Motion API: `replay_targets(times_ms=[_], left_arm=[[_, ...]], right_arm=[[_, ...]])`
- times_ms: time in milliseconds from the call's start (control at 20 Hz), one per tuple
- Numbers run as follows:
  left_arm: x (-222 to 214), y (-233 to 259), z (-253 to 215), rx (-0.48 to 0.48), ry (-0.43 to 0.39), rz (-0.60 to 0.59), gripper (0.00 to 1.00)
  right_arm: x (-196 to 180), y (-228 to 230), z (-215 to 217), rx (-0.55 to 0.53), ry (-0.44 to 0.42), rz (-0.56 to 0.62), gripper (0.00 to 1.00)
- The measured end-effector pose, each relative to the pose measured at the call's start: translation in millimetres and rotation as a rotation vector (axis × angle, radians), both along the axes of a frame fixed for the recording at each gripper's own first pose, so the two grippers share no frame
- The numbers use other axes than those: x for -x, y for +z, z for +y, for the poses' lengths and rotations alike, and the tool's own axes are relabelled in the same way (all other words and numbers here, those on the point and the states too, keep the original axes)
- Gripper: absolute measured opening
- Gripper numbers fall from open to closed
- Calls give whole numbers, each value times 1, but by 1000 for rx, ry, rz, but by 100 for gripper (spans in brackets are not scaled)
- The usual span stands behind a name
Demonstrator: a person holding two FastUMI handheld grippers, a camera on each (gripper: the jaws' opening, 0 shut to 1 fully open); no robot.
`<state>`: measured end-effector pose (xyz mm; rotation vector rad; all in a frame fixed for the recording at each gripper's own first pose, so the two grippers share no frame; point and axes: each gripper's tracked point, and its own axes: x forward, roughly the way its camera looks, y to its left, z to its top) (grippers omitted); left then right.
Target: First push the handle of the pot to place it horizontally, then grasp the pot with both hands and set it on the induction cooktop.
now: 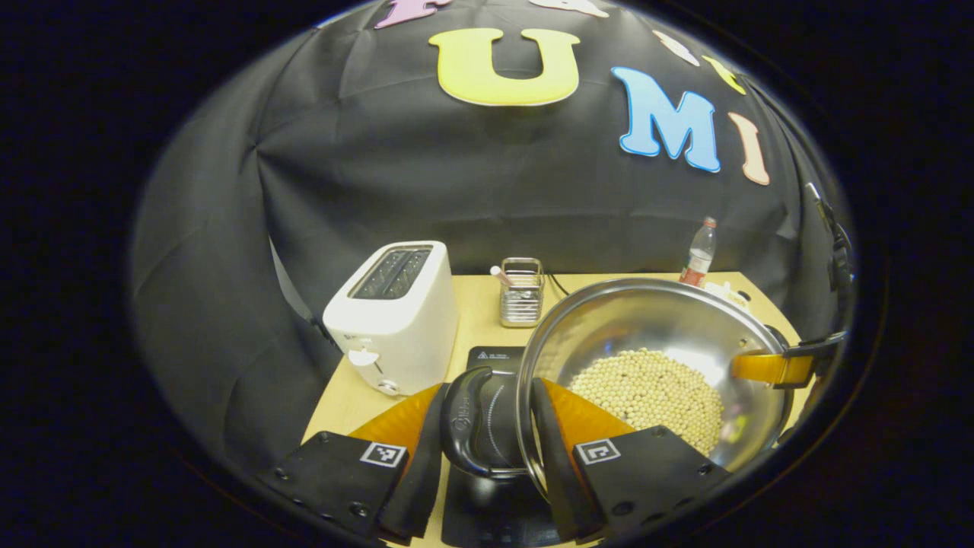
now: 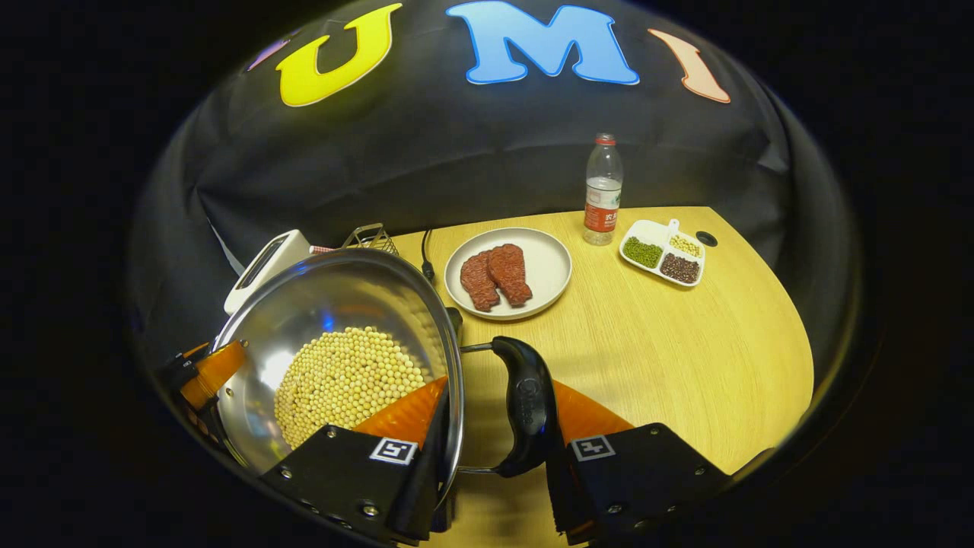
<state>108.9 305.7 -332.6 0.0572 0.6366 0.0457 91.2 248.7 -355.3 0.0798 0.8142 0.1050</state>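
2 tongs clamped | L tongs (image 1: 487, 457) + R tongs (image 2: 494, 464) pinch pot (image 1: 654, 335) handles+rim

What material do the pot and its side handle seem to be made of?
The pot looks like polished stainless steel: its inside wall shines like a mirror and reflects light. The side handle seems black plastic with a slight gloss, fixed on thin metal rods; the exact plastic cannot be told.

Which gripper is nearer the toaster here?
Left. The left gripper, straddling one pot handle, has the toaster just ahead; the right gripper holds the opposite handle, with the pot between.
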Motion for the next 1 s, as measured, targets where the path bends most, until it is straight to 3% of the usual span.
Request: replay_targets(times_ms=[200, 250, 450, 1000], left_arm=[[-11, -3, 12, -6, -7, -1, 67], [-14, -5, 15, -4, -8, 3, 63], [-24, -14, 21, -1, -24, 13, 70], [-36, -34, 31, 15, -50, 30, 67]], right_arm=[[-5, -5, 12, -6, -17, 1, 59], [-5, -5, 13, -6, -23, 2, 59], [-4, -10, 16, -11, -41, 10, 59], [-20, -37, 34, -6, -74, 18, 59]])
